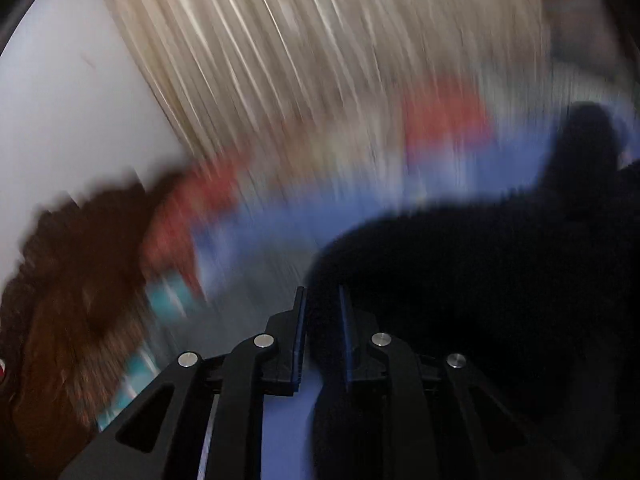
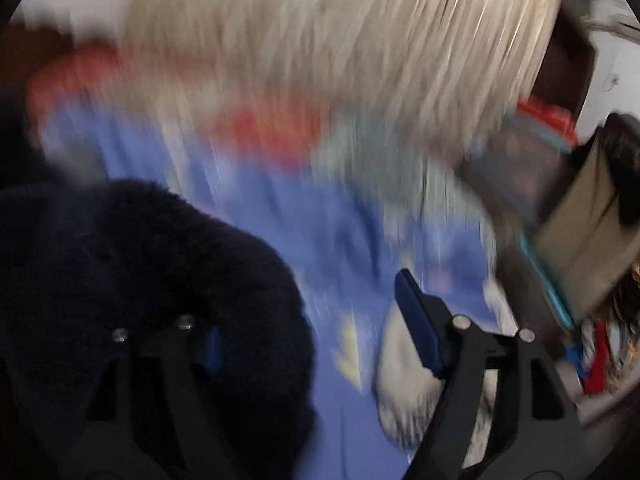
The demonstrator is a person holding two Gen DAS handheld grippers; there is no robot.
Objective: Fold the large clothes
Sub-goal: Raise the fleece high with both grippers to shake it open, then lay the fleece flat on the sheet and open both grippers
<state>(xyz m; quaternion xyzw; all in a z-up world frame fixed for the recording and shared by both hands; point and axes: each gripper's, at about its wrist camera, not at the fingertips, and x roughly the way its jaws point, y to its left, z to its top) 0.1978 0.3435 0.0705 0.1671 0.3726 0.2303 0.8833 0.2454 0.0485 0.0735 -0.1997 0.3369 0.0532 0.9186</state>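
Both views heavily smeared by motion blur, fine detail lost.

Left claw (image 1: 322,296): fingers close together, a narrow gap between them filled with dark fleece garment (image 1: 460,280). Pinching a fold of that fleece, which runs between the pads and spills down below them and away to the right of the claw. Black, fuzzy cloth, one lobe rising at the far right of that view.

Right claw (image 2: 308,308): spread wide, blue pads well apart. Right finger (image 2: 420,320) bare, nothing pressed against it. Left finger half buried in the same dark fleece garment (image 2: 140,280), which bulges over and around it at the left side of the claw. No pinch visible there; cloth lying against the finger rather than squeezed between the two.

Beyond the fleece, under and ahead of both claws: blue patterned sheet (image 2: 304,232) with pale and yellow marks. Farther out from the fleece, red cloth (image 2: 264,136) and a broad pale beige mass (image 2: 340,40), streaked by blur. Left of the fleece in the left wrist view, a brown furry thing (image 1: 76,280).
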